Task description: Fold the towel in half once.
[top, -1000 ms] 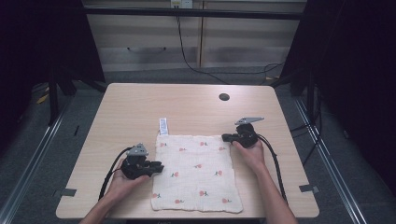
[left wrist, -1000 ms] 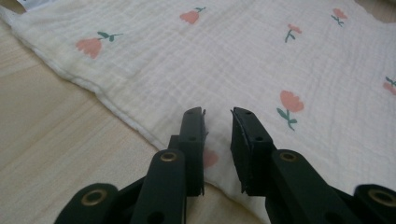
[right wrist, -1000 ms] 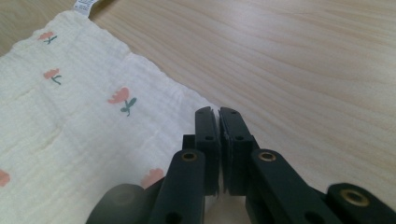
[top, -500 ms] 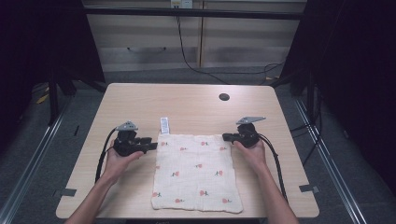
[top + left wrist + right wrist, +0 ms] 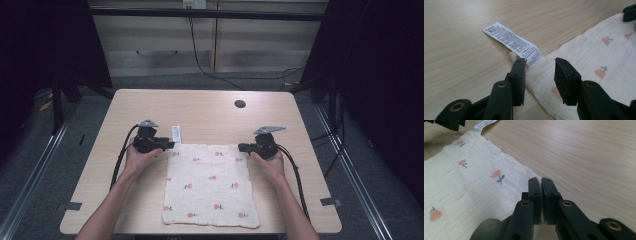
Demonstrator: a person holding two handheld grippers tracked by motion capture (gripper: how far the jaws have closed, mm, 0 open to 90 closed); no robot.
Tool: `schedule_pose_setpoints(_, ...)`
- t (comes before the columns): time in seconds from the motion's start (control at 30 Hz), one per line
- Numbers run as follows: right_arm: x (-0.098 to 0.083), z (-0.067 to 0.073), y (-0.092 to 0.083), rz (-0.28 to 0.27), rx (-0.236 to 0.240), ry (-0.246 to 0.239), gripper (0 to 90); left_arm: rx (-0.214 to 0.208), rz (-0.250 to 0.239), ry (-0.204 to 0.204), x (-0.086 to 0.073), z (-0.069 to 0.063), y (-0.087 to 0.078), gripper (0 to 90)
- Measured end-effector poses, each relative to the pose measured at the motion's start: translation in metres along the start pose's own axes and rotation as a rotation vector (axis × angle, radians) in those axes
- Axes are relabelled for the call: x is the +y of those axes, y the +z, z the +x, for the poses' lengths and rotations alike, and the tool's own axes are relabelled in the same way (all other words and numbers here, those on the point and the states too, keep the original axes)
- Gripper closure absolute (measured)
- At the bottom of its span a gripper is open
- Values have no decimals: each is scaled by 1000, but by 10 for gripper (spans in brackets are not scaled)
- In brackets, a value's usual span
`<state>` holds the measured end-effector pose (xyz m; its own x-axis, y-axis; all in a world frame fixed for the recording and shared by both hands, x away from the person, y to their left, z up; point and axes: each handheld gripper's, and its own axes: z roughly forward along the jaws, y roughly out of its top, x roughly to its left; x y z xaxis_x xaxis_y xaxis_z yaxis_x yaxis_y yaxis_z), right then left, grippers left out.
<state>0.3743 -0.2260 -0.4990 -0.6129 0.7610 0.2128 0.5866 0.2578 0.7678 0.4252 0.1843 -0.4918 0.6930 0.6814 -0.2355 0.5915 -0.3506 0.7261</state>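
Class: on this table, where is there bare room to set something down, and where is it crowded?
Free: the far strip of the table beyond the cloth, around the dark hole, and the side margins outside each forearm. Crowded: the cloth's far edge, between left gripper, label and right gripper.

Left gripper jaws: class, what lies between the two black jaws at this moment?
In the left gripper view, the left gripper straddles the far corner of the cloth, beside its white care label. The jaws have just been closing and stand apart.

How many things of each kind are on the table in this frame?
Cloth: 1, cream with small flower prints
Care label: 1, white, at the cloth's far left corner
Left tool: 1
Right tool: 1
Total: 4
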Motion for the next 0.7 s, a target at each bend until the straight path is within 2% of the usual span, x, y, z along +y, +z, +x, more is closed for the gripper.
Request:
schedule_pose_setpoints(0.07, 0, -1, -2, -5, -1, 0, 870, -12, -5, -16, 0, 2, 4, 609)
schedule_pose_setpoints(0.1, 1, -1, -3, -7, 0, 5, 871, 7, 14, -6, -1, 2, 7, 609)
schedule_pose_setpoints(0.17, 1, -1, -5, -5, -2, 0, 870, 11, 29, 2, -2, 2, 12, 621)
schedule_pose_setpoints(0.2, 1, -1, -5, -7, -1, -4, 869, 25, 40, 2, -2, 1, 14, 612)
schedule_pose_setpoints(0.3, 0, -2, -6, -10, 3, 4, 867, 36, 36, 18, -3, -3, 17, 613)
schedule_pose_setpoints(0.4, -1, -4, -6, -10, 2, 9, 867, 53, 43, 66, -3, -10, 19, 665)
schedule_pose_setpoints(0.47, -1, -5, -6, -10, 2, 15, 867, 77, 32, 101, -5, -14, 20, 738)
schedule_pose_setpoints(0.57, 0, -5, -6, -13, 5, 21, 868, 86, 47, 149, -6, -17, 19, 815)
schedule_pose_setpoints(0.7, 2, -4, -9, -19, 5, 14, 867, 78, 41, 129, -8, -18, 19, 846)
